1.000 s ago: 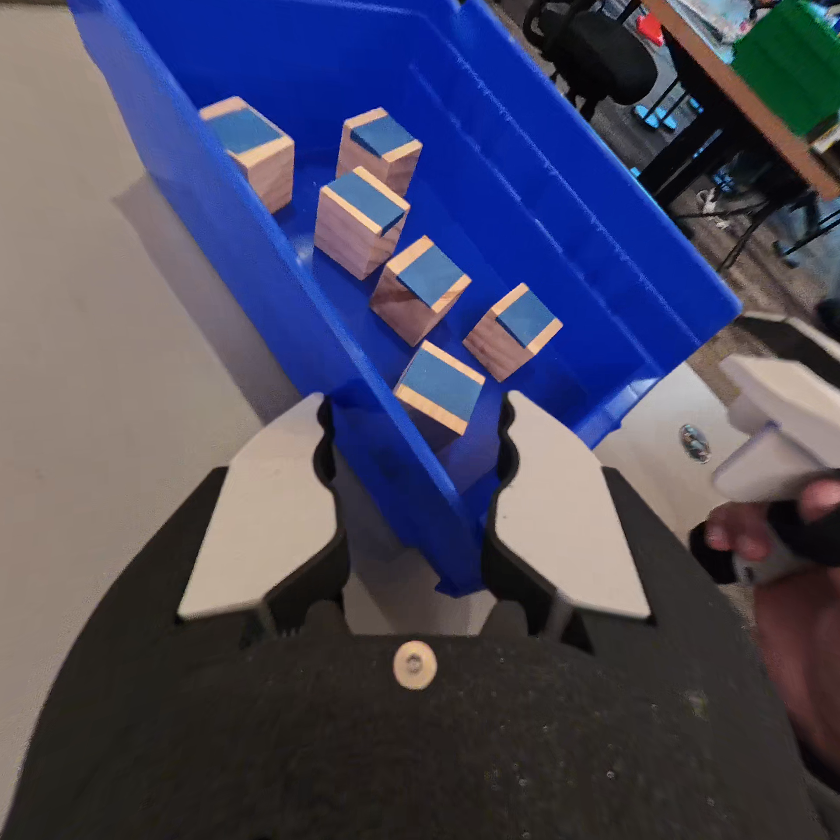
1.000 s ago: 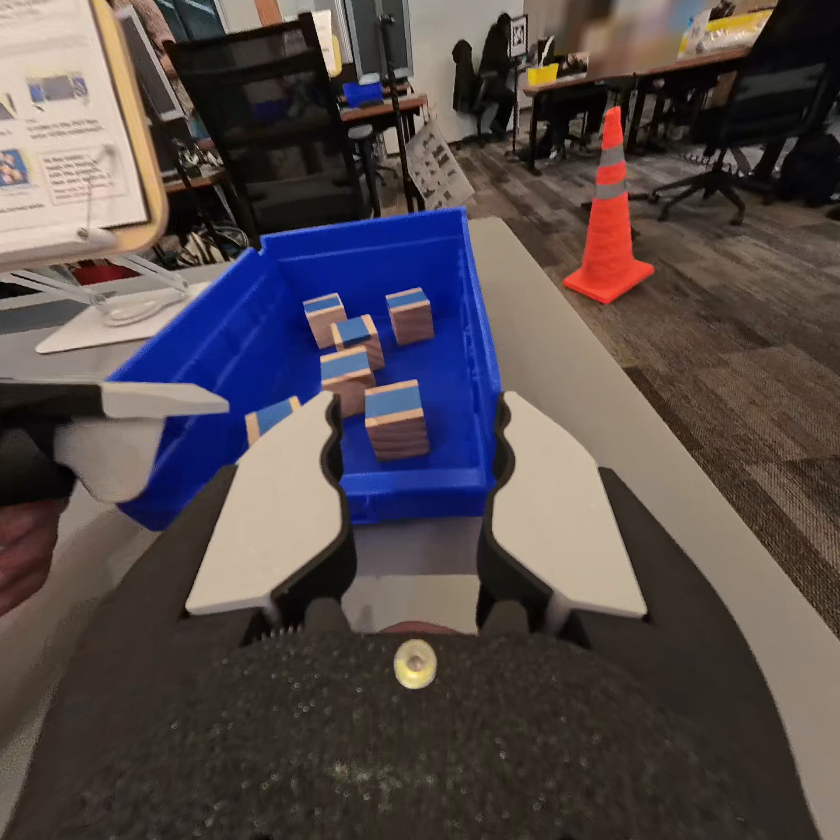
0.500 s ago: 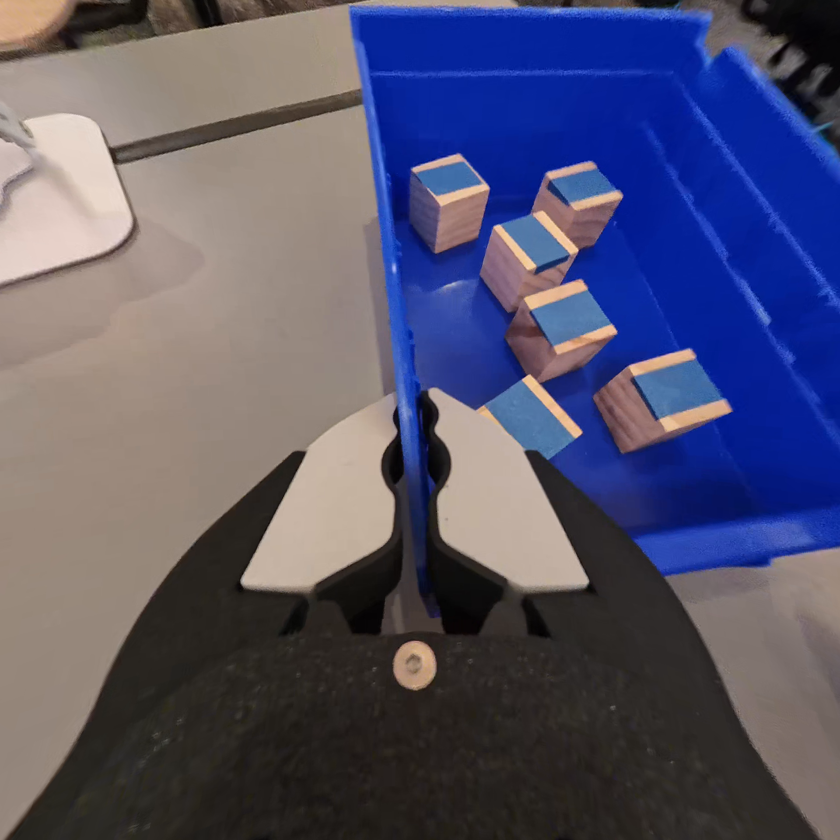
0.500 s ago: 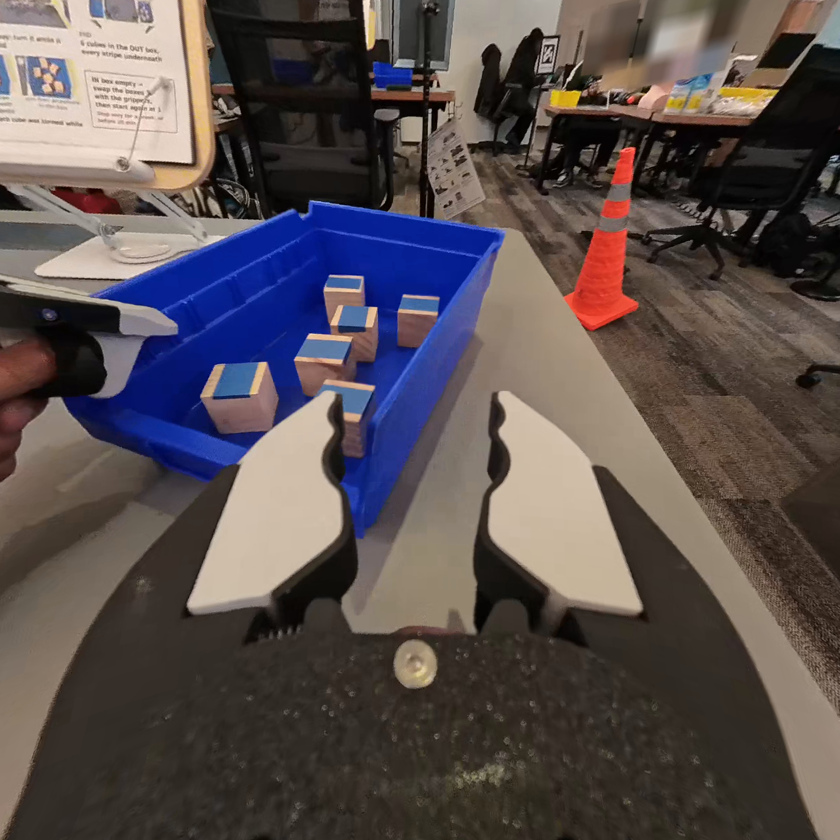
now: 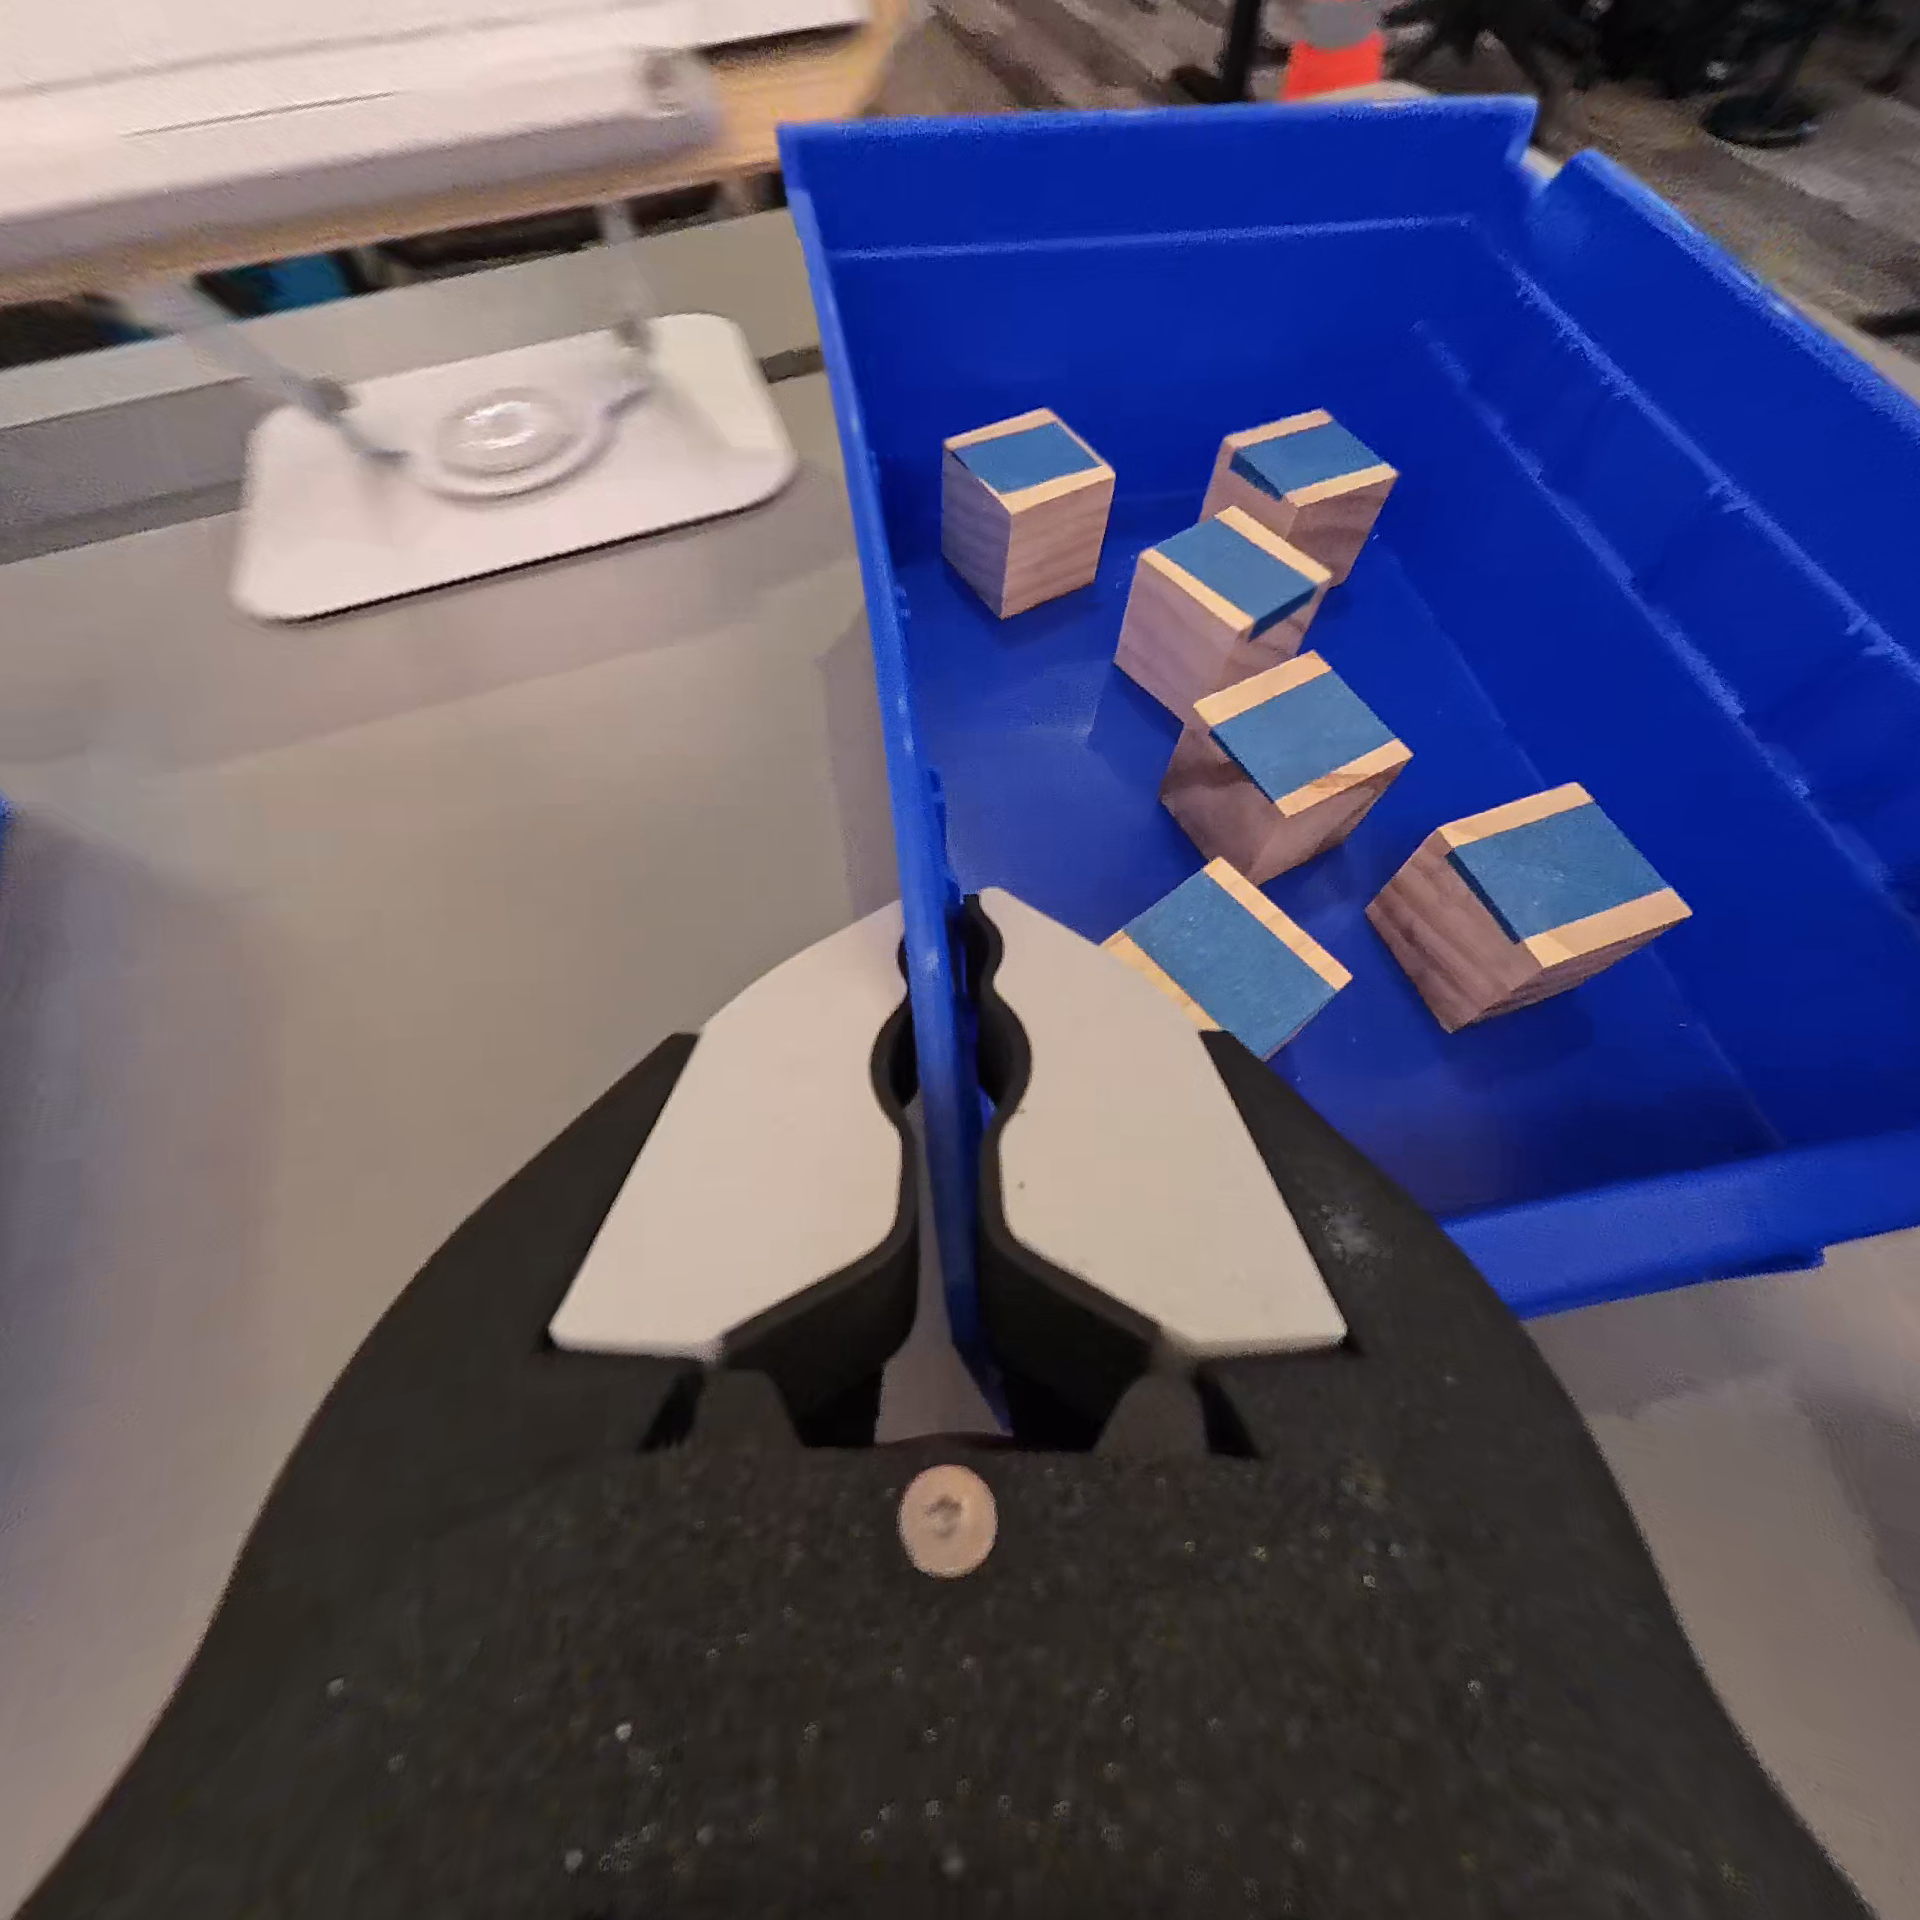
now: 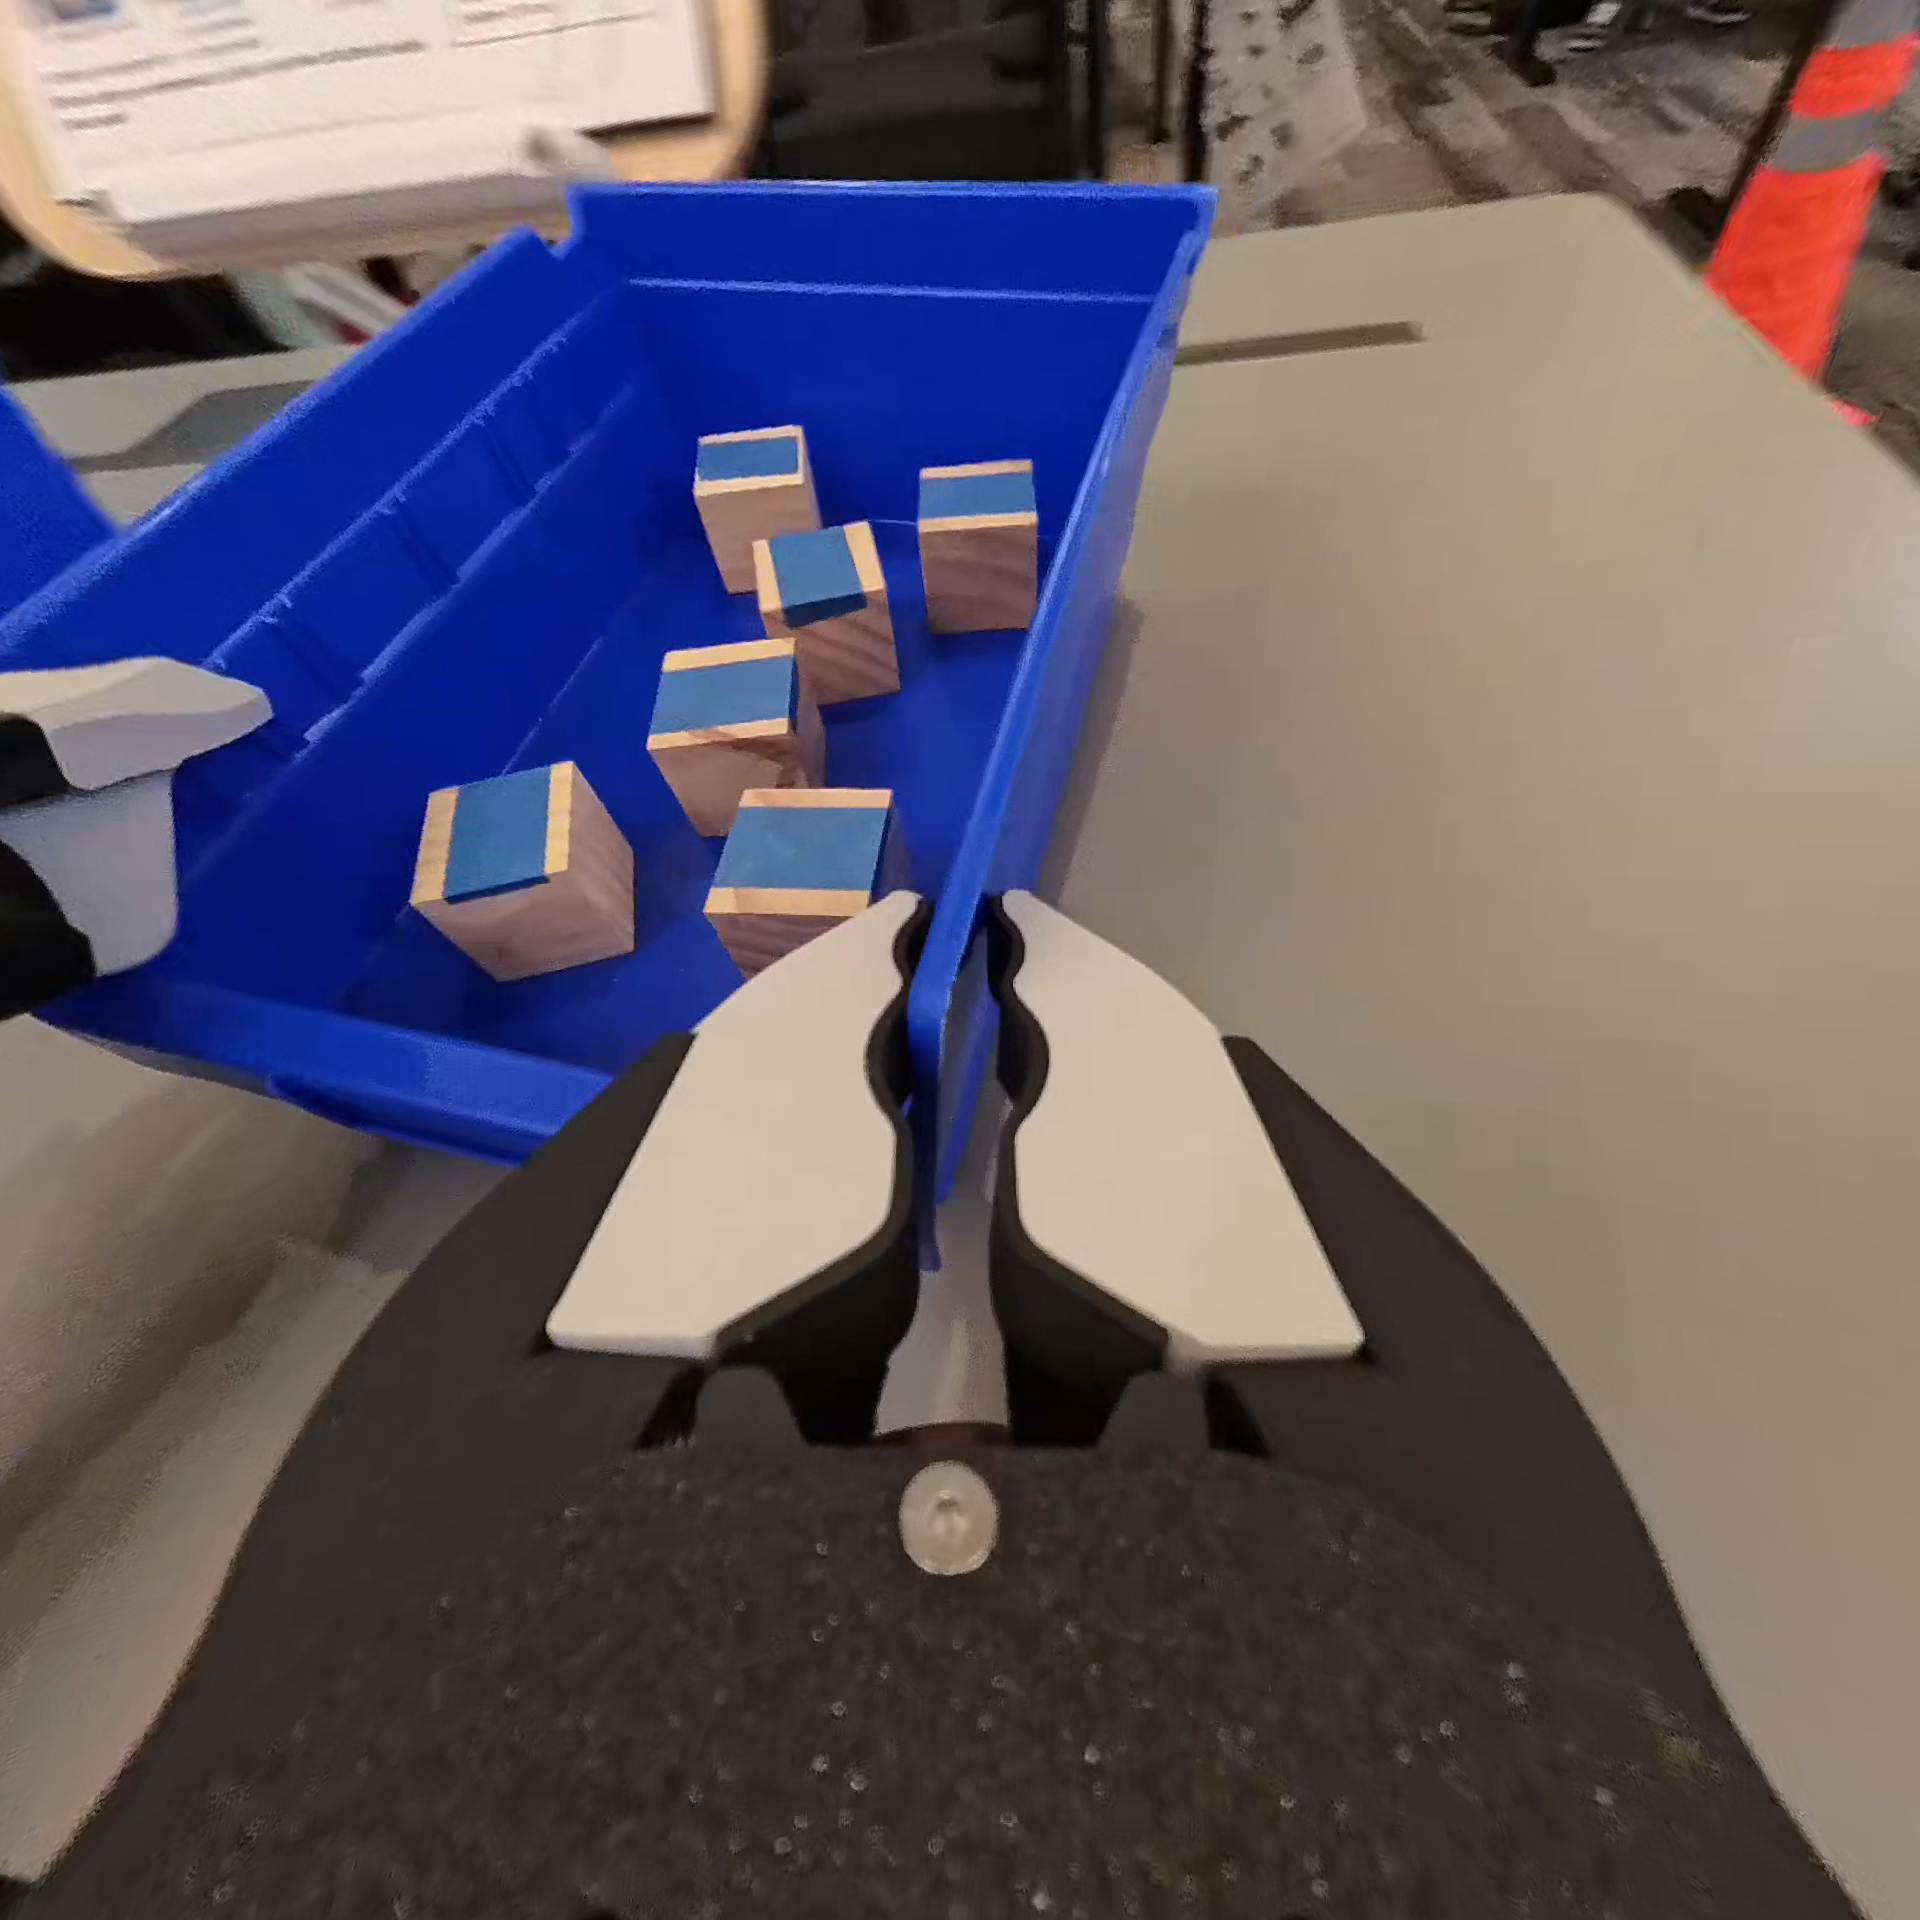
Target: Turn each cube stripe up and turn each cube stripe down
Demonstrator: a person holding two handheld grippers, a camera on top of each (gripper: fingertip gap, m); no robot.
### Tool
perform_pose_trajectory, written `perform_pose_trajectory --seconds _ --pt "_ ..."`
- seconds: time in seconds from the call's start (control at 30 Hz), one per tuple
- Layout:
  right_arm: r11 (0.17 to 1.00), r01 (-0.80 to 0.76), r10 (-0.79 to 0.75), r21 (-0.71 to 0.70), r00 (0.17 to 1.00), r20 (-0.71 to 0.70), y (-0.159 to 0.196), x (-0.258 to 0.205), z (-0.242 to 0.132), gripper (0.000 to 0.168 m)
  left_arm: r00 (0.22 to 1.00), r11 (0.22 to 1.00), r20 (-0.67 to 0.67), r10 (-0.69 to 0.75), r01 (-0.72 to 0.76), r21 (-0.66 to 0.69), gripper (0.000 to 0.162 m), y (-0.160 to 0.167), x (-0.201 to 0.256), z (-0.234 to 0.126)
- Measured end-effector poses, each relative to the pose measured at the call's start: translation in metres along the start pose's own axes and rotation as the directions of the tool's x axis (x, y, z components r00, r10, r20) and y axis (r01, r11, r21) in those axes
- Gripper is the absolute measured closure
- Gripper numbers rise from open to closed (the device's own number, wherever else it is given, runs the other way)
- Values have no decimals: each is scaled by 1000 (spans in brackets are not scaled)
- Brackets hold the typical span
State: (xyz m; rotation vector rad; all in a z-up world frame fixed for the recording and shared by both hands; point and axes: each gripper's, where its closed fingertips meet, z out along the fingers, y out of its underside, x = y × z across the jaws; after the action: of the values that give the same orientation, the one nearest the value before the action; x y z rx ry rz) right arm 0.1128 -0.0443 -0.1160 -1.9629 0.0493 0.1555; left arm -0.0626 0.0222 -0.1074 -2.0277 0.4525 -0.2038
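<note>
In the left wrist view, the left gripper [image 5: 943, 935] is clamped on the left side wall of the blue bin [image 5: 1195, 312], one finger outside the wall and one inside, with the thin plastic pinched between the pads. The bin sits on a grey table [image 5: 416, 831]. Six wooden cubes lie on the bin floor, all with the blue stripe facing up. The nearest cube [image 5: 1231, 961] lies just beside the inner finger, partly hidden by it. To its right sits another cube [image 5: 1527, 904], a little apart. Beyond them a third cube [image 5: 1283, 764] and a fourth cube [image 5: 1221, 608] stand close together in a line, with a fifth cube [image 5: 1299, 488] just behind. A sixth cube [image 5: 1023, 509] stands alone near the left wall. Off to the left, a white stand base [image 5: 509, 468] rests on the table, blurred.

In the right wrist view, the right gripper [image 6: 956, 920] is closed on the bin's [image 6: 883, 249] right side wall near the front corner, the wall squeezed between its fingers. The six cubes show again, stripes up, the closest one [image 6: 795, 868] just beside the inner finger. The left gripper [image 6: 114, 769] appears at the far left edge, at the opposite wall. An orange traffic cone [image 6: 1797, 208] stands on the floor beyond the table.
</note>
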Motion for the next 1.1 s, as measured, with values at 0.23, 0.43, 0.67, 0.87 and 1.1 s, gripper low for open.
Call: perform_pose_trajectory --seconds 0.23,0.43,0.67,0.87,1.1 --pt "995 89 -77 -48 973 218 8 -144 43 161 967 997 242 -81 83 1 158 45 -138 -64" --pt "989 145 -131 -34 956 262 14 -184 48 158 959 987 236 -154 158 3 156 66 -172 -73" --pt "984 115 -159 136 914 373 9 -166 16 119 954 960 -127 -273 278 20 84 49 -132 -112" --pt "877 235 -391 419 856 338 -13 -166 -34 95 984 982 28 -174 171 76 70 59 -227 -187" --pt "921 184 -350 342 775 525 13 -205 -34 82 918 920 74 -389 383 85 77 100 -391 -169"
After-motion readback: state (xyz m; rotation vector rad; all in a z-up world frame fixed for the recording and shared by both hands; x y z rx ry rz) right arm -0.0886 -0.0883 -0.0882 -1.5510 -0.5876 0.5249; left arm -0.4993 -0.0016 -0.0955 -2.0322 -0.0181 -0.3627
